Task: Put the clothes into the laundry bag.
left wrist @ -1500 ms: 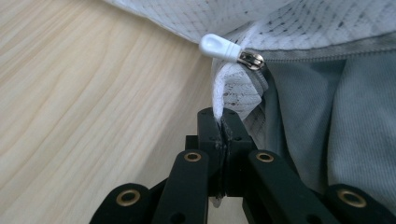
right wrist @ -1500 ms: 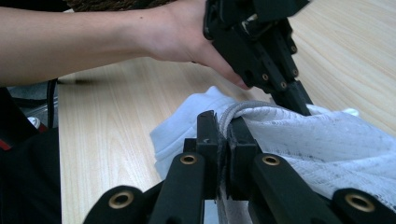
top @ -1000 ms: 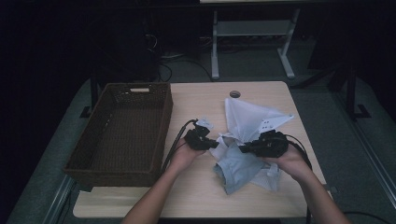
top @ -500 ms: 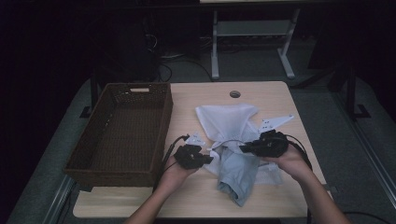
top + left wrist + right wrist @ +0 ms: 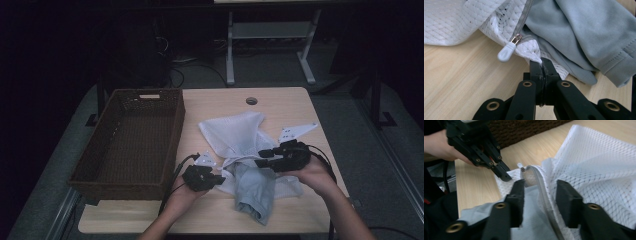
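A white mesh laundry bag lies spread on the table, and a grey-blue garment spills from its near end. My left gripper is shut on the bag's mesh corner, beside the white zipper pull. In the right gripper view the bag's zipper edge runs between the pads of my right gripper. Those jaws have just been opening and stand apart, not pressing the fabric. The left gripper shows beyond them, its tip on the same corner.
A dark brown wicker basket stands on the left part of the table. A round cable hole sits near the far edge. The floor drops away dark on all sides, with a metal stand behind.
The bag, held raised a second ago, now lies flat and spread out. My left gripper has drawn its corner toward the near edge. The right hand has stayed in place.
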`<state>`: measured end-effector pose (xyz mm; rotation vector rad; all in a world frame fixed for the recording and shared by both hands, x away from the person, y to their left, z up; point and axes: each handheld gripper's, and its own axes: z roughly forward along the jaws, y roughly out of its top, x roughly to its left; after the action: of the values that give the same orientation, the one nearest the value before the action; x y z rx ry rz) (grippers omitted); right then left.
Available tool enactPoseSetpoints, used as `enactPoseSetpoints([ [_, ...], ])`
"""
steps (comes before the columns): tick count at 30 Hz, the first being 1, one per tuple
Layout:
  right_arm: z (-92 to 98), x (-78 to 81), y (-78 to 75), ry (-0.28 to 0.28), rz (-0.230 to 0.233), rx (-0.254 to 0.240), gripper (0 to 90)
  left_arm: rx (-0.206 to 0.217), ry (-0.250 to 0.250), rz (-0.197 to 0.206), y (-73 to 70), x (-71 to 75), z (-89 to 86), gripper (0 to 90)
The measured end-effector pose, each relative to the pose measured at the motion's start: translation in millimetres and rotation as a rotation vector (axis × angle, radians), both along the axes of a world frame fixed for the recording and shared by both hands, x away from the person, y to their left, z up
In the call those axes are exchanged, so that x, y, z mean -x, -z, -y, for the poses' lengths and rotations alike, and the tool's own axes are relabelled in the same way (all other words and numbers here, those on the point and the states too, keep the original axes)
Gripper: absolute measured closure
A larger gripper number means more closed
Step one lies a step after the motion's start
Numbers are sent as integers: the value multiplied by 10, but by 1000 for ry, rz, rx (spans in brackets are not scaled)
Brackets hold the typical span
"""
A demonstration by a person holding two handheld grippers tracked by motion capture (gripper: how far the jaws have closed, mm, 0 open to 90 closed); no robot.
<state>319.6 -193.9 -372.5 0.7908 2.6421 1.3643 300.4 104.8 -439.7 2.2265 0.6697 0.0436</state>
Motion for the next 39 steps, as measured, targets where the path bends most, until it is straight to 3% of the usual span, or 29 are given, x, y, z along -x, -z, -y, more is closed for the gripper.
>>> enactPoseSetpoints([
  [6, -63, 265, -40, -32, 16, 6, 510, -4, 1, 1, 12, 3, -8, 887],
  [13, -271, 517, 222, -103, 23, 76, 394, -11, 4, 1, 16, 4, -6, 887],
  [15, -351, 547, 297, -116, 35, 115, 365, -15, 6, 4, 13, 6, -5, 886],
  [18, -417, 551, 368, -130, 32, 130, 350, -15, 6, 5, 16, 9, -5, 887],
  [19, -481, 551, 463, -138, 33, 177, 352, -19, 9, 6, 21, 10, -6, 887],
  [23, -556, 562, 639, -137, 66, 305, 477, -23, 13, 6, 24, 11, -2, 887],
  [24, -559, 562, 661, -142, 66, 314, 521, -24, 13, 6, 25, 11, -1, 887],
  [27, -543, 553, 674, -128, 59, 309, 716, -25, 15, 6, 28, 11, 0, 887],
  [29, -527, 544, 687, -118, 57, 302, 767, -24, 14, 4, 30, 8, 1, 887],
  [32, -511, 539, 670, -107, 61, 282, 798, -24, 15, 5, 31, 8, 6, 887],
  [39, -499, 535, 538, -42, 116, 227, 804, -32, 27, 9, 30, 17, 32, 887],
])
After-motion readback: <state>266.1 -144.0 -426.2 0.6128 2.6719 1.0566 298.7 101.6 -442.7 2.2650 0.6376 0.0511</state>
